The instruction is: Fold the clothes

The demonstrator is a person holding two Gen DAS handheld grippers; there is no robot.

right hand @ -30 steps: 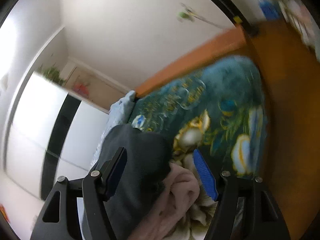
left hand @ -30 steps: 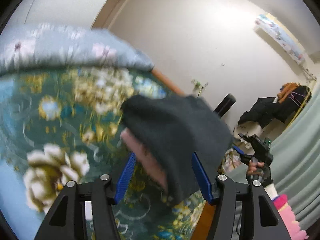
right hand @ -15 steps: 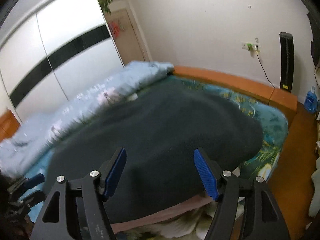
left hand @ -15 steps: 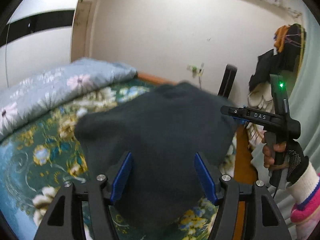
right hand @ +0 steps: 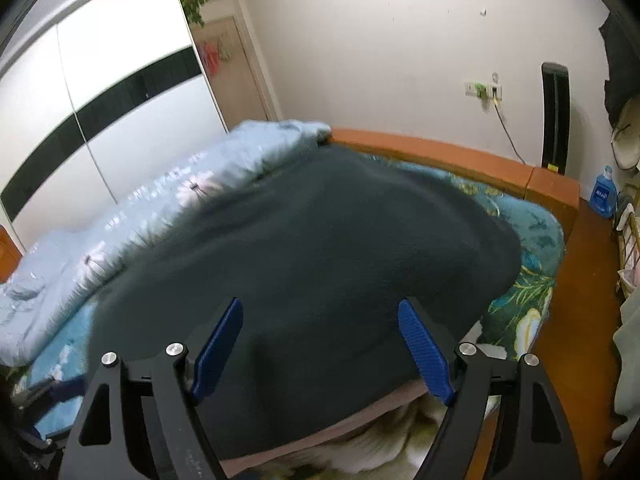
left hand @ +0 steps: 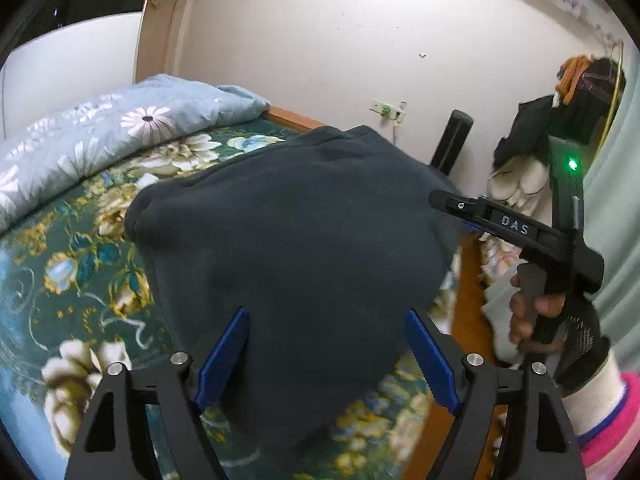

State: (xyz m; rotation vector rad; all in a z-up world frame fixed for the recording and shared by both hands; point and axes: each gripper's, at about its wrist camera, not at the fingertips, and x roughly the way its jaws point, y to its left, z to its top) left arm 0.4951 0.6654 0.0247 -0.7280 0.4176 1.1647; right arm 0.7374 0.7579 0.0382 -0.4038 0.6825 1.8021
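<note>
Dark garment (left hand: 296, 240) lay spread over the flowered bed cover (left hand: 60, 264) near the bed's foot corner, a pink lining edge (right hand: 320, 436) showing along its near hem; the left gripper (left hand: 326, 354) hung over it with jaws opening, cloth between the blue pads but not pressed; the right gripper (right hand: 320, 350) likewise had its jaws opening, released over the garment; a light blue quilt (right hand: 132, 216) lay bunched along the bed's far side; a gloved hand (left hand: 560, 320) held the right gripper's handle.
</note>
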